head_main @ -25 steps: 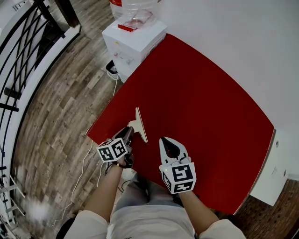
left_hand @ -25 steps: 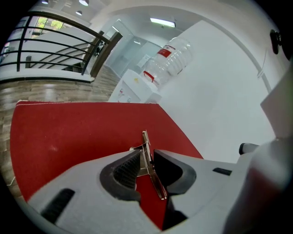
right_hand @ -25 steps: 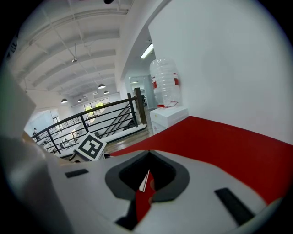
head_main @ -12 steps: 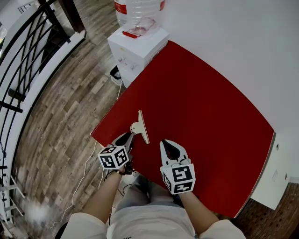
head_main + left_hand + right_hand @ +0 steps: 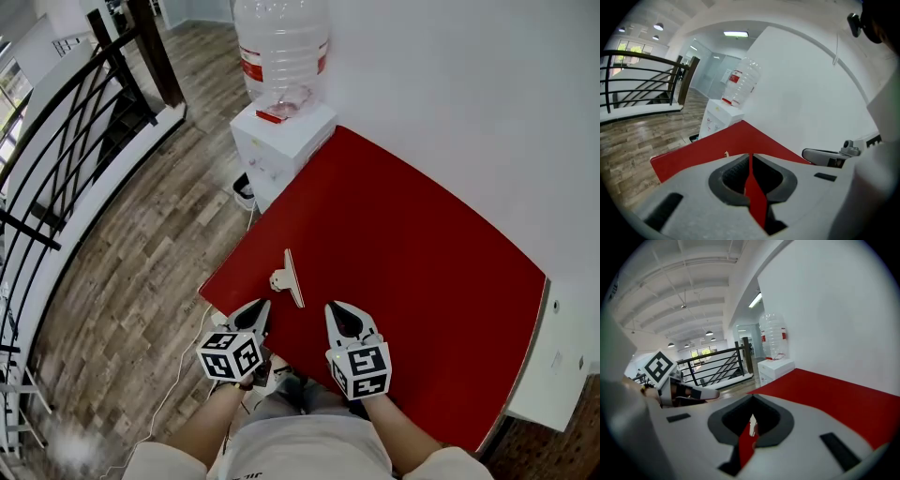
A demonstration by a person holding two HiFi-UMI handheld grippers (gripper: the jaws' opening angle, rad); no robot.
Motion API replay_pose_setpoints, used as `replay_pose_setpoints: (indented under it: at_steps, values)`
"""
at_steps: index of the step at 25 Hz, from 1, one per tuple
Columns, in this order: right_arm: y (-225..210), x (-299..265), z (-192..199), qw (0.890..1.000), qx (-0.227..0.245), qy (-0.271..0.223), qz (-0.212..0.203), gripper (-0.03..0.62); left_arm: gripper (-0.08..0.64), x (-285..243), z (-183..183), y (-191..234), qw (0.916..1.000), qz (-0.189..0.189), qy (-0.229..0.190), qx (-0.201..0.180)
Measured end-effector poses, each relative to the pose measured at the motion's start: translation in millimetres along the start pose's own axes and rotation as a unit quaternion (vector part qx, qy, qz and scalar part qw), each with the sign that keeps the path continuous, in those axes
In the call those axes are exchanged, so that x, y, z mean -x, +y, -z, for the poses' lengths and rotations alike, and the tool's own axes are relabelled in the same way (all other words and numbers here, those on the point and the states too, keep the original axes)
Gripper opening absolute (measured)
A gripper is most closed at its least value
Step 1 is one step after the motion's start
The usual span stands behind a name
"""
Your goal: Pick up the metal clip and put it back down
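The metal clip [image 5: 288,278], pale with a long flat bar, lies on the red table [image 5: 412,253] near its left front corner, free of both grippers. My left gripper [image 5: 260,307] sits just short of the clip at the table's near edge. Its jaws are closing, almost together, with nothing between them [image 5: 750,157]. The clip [image 5: 726,153] shows small beyond it. My right gripper [image 5: 337,309] rests to the right of the clip, jaws together and empty [image 5: 752,401]. Each gripper shows in the other's view: the right gripper [image 5: 829,157] and the left gripper [image 5: 679,392].
A white water dispenser [image 5: 281,141] with a clear bottle [image 5: 279,42] stands against the table's far left corner. A black stair railing [image 5: 66,159] and wood floor [image 5: 141,272] lie to the left. A white wall [image 5: 487,103] backs the table.
The left gripper has drawn back from the clip's handle toward the near edge, and its jaws have narrowed. The clip stays on the table. The right gripper has kept its place.
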State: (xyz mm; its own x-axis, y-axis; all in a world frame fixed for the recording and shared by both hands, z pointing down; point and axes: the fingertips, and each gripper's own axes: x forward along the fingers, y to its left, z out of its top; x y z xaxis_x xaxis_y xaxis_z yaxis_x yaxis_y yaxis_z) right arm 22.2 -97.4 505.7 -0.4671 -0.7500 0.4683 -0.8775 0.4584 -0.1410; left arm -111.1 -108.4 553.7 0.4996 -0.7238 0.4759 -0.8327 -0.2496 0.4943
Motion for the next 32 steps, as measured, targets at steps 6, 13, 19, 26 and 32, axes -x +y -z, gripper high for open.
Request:
replay_pose_setpoints:
  at_steps: [6,13,19,26,32]
  values:
    - [16,22,-4,1.000,0.015,-0.004,-0.013,0.005,0.008,39,0,-26,0.9981,-0.021,-0.011,-0.056]
    - [31,44,-5,1.000,0.014,-0.005,-0.015,0.005,0.006,79,-9,-54,0.9902,-0.059,-0.057,-0.112]
    - [36,52,-6,1.000,0.015,-0.007,-0.012,0.005,0.006,89,-13,-58,0.9866,-0.087,-0.077,-0.114]
    - [41,53,-6,1.000,0.015,-0.010,-0.015,0.005,0.006,96,-18,-59,0.9829,-0.092,-0.084,-0.136]
    - [42,54,-9,1.000,0.016,-0.015,-0.015,0.005,0.005,95,-18,-61,0.9830,-0.091,-0.083,-0.137]
